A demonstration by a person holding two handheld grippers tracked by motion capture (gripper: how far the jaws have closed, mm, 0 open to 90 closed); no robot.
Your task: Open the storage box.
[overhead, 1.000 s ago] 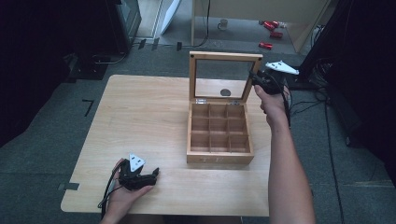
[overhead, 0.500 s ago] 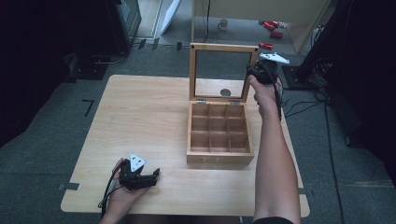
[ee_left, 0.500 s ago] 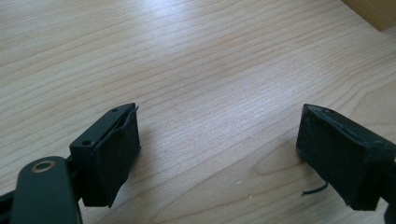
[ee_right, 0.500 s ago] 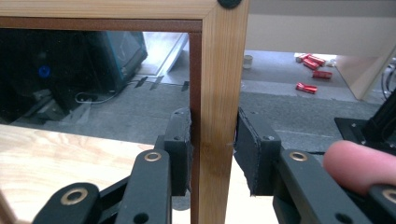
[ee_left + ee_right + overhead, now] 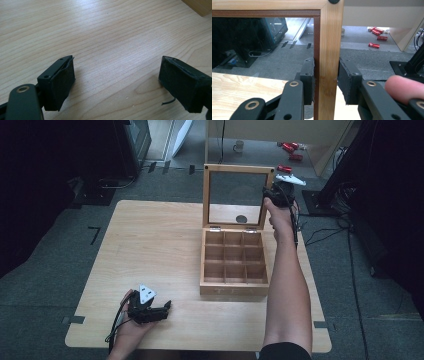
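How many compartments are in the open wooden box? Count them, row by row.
9. The light wooden box, its glass-paned lid raised, holds a three-by-three grid: three by the hinges, three in the middle, three behind the front wall. None look hidden.

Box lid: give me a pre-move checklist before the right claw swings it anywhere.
1. Right claw shut on the lid frame: ok, both pads press its right stile.
2. Lid upright on its hinges: ok.
3. Box compartments free of items: ok, all nine look empty.
4. Left claw away from the box: ok, open, low over the table near the front edge.
5. Lid glass intact: cannot tell.
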